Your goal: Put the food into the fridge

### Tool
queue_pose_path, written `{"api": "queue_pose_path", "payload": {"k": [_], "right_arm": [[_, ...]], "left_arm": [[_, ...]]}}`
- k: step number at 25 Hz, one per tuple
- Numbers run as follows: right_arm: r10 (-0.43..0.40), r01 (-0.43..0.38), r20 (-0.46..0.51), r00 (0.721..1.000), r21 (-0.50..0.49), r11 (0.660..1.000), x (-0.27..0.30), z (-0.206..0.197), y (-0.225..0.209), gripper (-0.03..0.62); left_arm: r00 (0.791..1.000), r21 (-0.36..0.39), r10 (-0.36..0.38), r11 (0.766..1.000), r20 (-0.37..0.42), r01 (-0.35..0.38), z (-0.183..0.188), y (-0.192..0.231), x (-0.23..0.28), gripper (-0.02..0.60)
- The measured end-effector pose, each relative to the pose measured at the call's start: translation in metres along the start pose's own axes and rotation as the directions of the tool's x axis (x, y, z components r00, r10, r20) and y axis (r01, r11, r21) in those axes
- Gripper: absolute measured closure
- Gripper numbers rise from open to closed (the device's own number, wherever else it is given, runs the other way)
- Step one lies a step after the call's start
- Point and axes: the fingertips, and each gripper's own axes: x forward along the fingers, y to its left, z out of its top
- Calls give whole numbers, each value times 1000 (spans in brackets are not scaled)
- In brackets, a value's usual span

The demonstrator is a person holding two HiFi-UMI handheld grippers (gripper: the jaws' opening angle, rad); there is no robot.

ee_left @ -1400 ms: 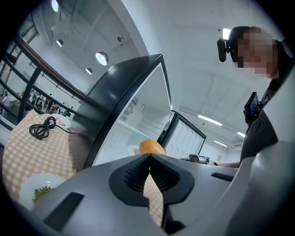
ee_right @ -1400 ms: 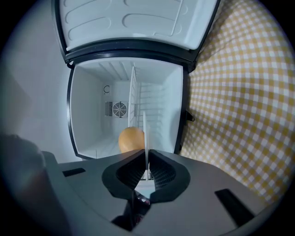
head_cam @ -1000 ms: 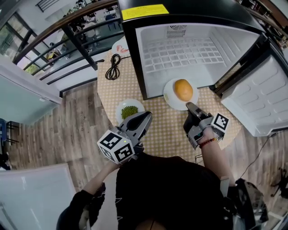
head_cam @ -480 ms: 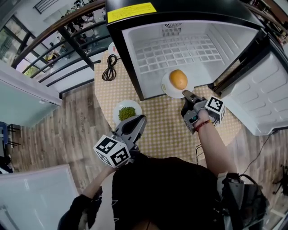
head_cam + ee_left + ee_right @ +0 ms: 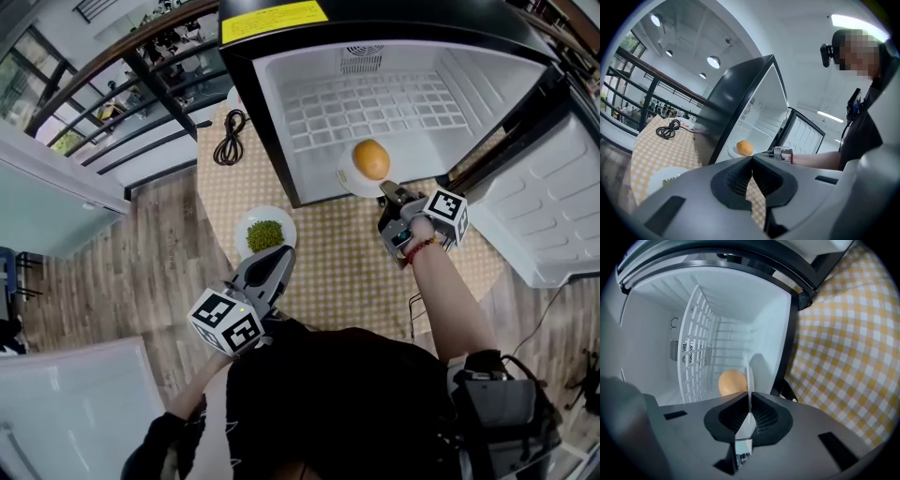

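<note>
A white plate (image 5: 348, 179) with an orange-brown bun (image 5: 371, 159) rests at the front of the open fridge's (image 5: 272, 112) floor. My right gripper (image 5: 386, 191) holds that plate by its near rim. In the right gripper view the thin rim (image 5: 750, 373) stands edge-on between the pads, the jaws are closing on it, and the bun (image 5: 731, 382) lies beyond. A second white plate with green food (image 5: 265, 233) sits on the checked table. Just short of it hovers my left gripper (image 5: 277, 258), shut with nothing in it (image 5: 751, 158).
The fridge door (image 5: 553, 216) stands swung open at the right. A white wire shelf (image 5: 375, 108) lies inside the fridge. A coiled black cable (image 5: 229, 139) lies on the checked tablecloth (image 5: 337, 272) left of the fridge. The table's edge drops to wooden floor at the left.
My right gripper has pushed the plate with the bun farther into the fridge. My left gripper has drawn back toward the person, away from the green plate.
</note>
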Motion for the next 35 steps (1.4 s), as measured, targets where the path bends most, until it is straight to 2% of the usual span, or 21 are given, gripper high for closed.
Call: {"api": "queue_pose_path", "payload": {"k": [13,23,29,35], "right_arm": [[-57,58,16,998,-87,995,18,13,5,568],[-75,78,37,997,-110,991,25,19,8,568],[-105,115,61,993,-195,974,28,28,11,568],[-133,152,99,986,-223,963,29,32,12,568]], "left_arm": [[1000,-12,25,1000,4,-25,-7,3,-7,571],[999,-19,28,999,17,-27,-8,2,-5,571],[999,-32,45,999,11,-44,-15,6,-8,571],[999,-33,51,998,13,-51,-16,7,-11,571]]}}
